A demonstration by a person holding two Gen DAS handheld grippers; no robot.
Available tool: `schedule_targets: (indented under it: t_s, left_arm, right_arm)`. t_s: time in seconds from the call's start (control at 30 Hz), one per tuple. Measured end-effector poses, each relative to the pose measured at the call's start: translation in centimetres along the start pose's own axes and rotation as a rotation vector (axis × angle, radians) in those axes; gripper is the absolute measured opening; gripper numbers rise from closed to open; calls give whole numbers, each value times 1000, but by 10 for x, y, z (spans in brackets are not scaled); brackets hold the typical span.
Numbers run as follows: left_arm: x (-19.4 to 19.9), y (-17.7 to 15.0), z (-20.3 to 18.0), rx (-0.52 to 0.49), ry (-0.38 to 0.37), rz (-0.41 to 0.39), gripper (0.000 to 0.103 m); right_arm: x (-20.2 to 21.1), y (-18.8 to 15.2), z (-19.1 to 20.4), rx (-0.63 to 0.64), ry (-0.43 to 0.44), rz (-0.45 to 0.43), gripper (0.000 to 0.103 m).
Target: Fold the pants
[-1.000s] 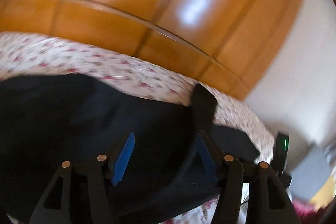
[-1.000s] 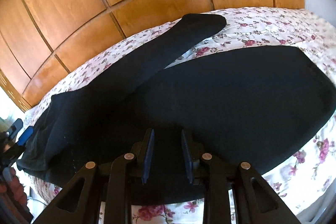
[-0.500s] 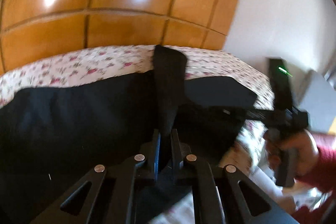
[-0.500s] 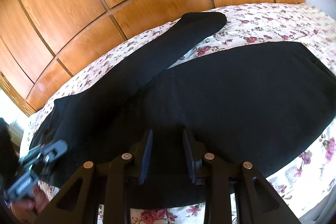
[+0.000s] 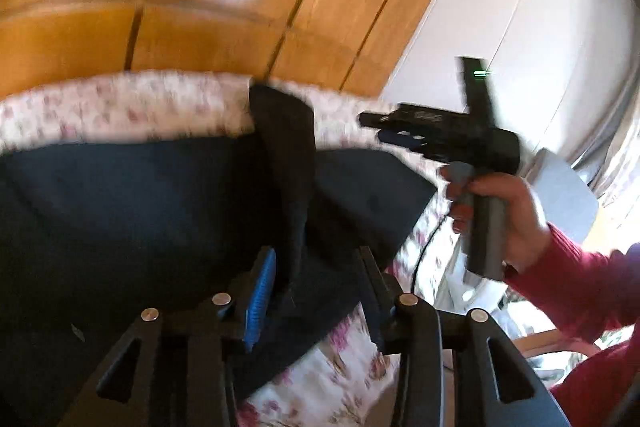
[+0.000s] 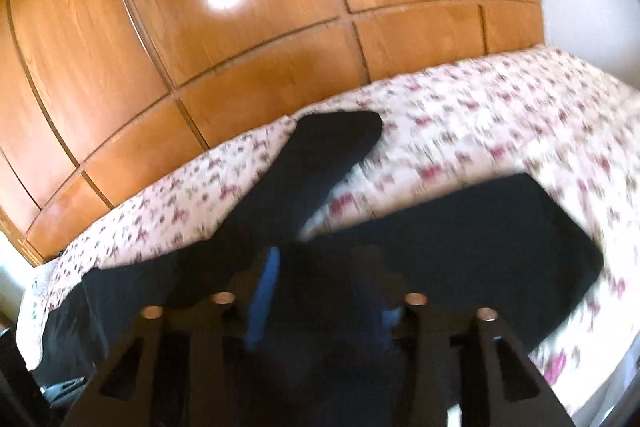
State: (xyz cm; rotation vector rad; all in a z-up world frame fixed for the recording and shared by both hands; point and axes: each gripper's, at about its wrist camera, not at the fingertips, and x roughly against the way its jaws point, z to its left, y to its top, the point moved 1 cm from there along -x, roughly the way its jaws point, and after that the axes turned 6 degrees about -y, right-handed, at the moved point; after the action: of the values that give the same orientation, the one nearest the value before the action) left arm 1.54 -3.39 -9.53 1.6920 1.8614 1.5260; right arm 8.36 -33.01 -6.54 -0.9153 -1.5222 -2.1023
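Note:
Black pants (image 5: 120,211) lie spread on a floral bedspread (image 5: 120,103). One leg (image 6: 320,163) angles away toward the wooden panels while the other part (image 6: 460,247) lies flat to the right. My left gripper (image 5: 316,287) hovers low over the cloth and its jaws are opening. A raised fold of the pants (image 5: 286,187) stands between them, close to the blue pad (image 5: 262,291), which does not press on it. My right gripper (image 6: 320,283) is above the pants, blurred, its jaws also opening with nothing pinched. It also appears in the left wrist view (image 5: 376,129), held by a hand (image 5: 512,211).
Glossy wooden wardrobe panels (image 6: 240,27) rise right behind the bed. A white wall (image 5: 500,7) stands to the right. A red sleeve (image 5: 580,287) reaches in from the right. The near bed edge (image 5: 340,367) shows floral cover beside the pants.
The left jaws, shut on the pants fold half a second ago, have spread apart. The right gripper has lifted off the cloth and widened its jaws. Both views are motion-blurred.

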Motion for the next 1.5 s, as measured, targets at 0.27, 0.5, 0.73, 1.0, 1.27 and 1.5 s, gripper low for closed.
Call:
schedule_targets:
  t_s: [0.27, 0.5, 0.73, 1.0, 1.27, 1.5]
  left_arm:
    - [27, -14, 93, 245, 270, -124, 41]
    - [37, -32, 107, 334, 239, -209, 39]
    - [38, -33, 112, 334, 192, -234, 39]
    - [29, -31, 118, 337, 185, -234, 40]
    - [26, -27, 108, 309, 242, -195, 47]
    - [18, -21, 49, 127, 168, -158, 57]
  right_arm:
    - [-81, 74, 72, 147, -50, 76, 54]
    - [-168, 90, 110, 189, -190, 228, 57]
    - [-209, 82, 96, 171, -316, 314, 53]
    - [-165, 88, 44, 38, -170, 249, 9]
    - [-46, 83, -16, -72, -33, 7, 9]
    - [15, 39, -91, -237, -14, -51, 9]
